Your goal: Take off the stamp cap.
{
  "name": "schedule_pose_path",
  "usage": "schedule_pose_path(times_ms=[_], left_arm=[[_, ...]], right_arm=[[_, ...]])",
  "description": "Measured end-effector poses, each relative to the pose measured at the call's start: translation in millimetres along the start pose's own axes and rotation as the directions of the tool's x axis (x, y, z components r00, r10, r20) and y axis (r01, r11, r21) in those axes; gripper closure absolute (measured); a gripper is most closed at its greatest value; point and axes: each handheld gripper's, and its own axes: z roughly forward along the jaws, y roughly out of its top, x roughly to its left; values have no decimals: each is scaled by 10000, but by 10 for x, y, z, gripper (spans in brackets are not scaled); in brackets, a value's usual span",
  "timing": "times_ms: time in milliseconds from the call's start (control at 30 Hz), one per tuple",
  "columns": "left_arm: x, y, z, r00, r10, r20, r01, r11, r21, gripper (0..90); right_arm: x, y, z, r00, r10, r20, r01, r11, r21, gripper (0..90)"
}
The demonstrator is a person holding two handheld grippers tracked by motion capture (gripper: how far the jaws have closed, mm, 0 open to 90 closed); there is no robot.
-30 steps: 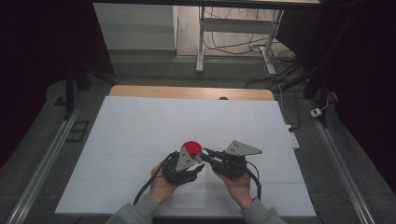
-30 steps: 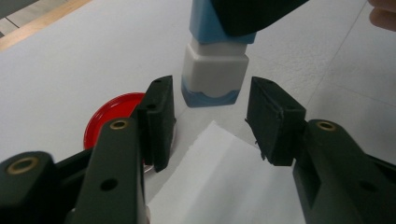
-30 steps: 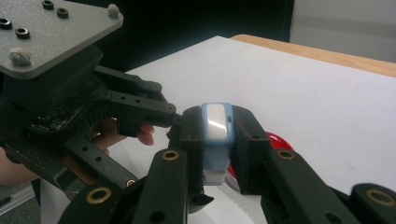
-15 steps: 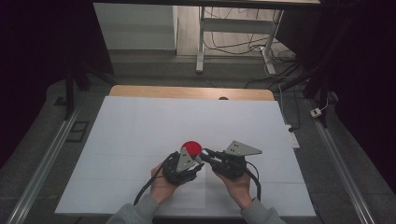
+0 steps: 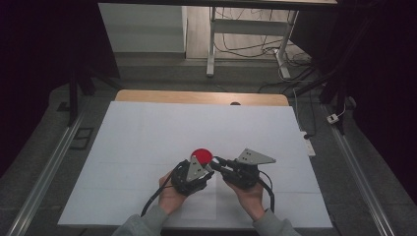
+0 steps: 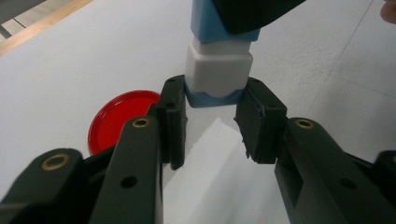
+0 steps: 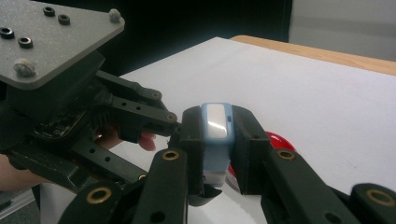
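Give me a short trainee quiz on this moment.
1. True or false: the right hand-held gripper is shut on the blue-white block.
2. Where is the red lid? A on the table; B on the block; C on the floor.
3. Whose jaws flank the block's free end?
Key: 1 true. 2 A. 3 the left hand-held gripper.

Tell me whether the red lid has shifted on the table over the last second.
No. The red lid lies at the same spot against the table's wooden far edge.
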Motion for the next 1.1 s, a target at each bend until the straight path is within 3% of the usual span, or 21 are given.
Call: schedule_pose_path(times_ms=[400, 1100], left_arm=[[-15, -6, -3, 9996, 229, -165, -230, 9997, -10, 651], [-25, -38, 17, 9988, 384, -287, -383, 9993, 51, 659]], right_arm=[[6, -10, -2, 9998, 207, 81, -206, 9997, -116, 753], [67, -32, 19, 9987, 61, 513, -61, 10000, -20, 754]])
